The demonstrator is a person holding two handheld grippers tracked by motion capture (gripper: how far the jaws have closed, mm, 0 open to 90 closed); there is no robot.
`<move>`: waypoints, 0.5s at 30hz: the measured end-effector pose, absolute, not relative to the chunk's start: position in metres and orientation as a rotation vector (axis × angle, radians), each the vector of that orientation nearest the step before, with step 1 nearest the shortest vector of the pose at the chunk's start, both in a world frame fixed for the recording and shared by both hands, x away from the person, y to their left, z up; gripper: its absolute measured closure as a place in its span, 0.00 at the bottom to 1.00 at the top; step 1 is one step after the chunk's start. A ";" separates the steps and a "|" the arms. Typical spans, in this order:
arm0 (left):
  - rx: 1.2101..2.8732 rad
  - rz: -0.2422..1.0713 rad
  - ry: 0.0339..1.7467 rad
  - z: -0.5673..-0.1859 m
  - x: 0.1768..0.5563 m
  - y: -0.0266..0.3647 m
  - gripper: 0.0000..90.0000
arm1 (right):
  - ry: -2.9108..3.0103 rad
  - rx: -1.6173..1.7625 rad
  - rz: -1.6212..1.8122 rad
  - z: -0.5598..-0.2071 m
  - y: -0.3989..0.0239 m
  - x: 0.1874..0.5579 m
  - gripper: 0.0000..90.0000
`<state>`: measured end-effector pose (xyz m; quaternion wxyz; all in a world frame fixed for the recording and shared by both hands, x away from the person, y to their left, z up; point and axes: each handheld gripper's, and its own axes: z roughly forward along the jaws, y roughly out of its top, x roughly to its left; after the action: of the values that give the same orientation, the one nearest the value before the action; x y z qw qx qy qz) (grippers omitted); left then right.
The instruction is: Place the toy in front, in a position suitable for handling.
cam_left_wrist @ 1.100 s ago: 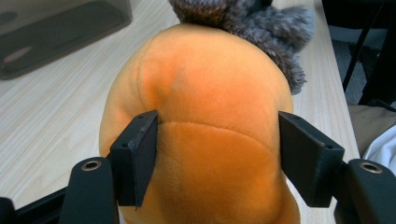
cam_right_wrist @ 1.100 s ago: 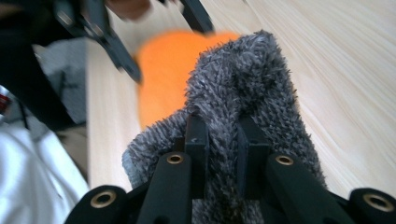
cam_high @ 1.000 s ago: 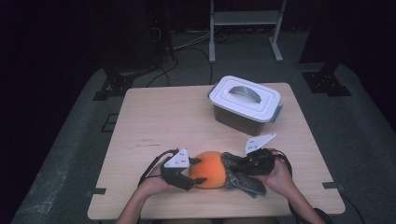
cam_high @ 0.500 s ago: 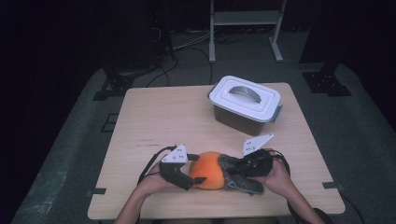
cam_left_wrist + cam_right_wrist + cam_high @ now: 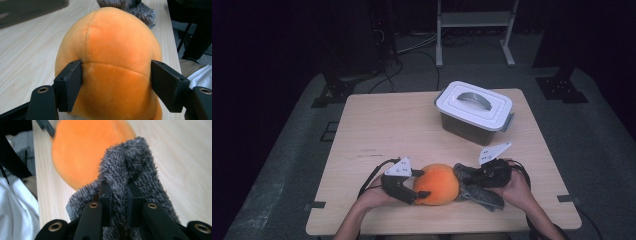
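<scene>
Orange plush, round as a pumpkin, sits on the near edge of the wooden table (image 5: 377, 130), and that is where the action is. The plush toy (image 5: 438, 183) has a shaggy grey part (image 5: 477, 190) trailing off to its right, lying flat on the tabletop. On the left, the left gripper (image 5: 422, 184) has a jaw on either side of the orange body; its jaws have just been closing, and in the left gripper view the left pad (image 5: 71, 85) touches the fabric while the right one sits at the toy's flank, contact hard to judge. Over on the right, the right gripper (image 5: 119, 195) is pinched tight on a fold of the grey fur, jaws almost together with the pile bunched between them. Both hands rest low on the table. Further back, well apart from the toy, a lidded plastic box (image 5: 474, 111) stands on the right half of the table.
</scene>
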<state>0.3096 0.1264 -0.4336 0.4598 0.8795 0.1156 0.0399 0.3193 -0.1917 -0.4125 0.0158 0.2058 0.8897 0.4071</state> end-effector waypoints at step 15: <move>2.180 0.081 0.311 -0.431 0.312 0.129 0.22 | 2.828 0.630 1.188 -0.422 -0.186 0.321 0.85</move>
<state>0.3123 0.1293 -0.4312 0.4521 0.8824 0.1260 0.0329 0.3208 -0.1859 -0.4218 0.0052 0.2012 0.9030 0.3795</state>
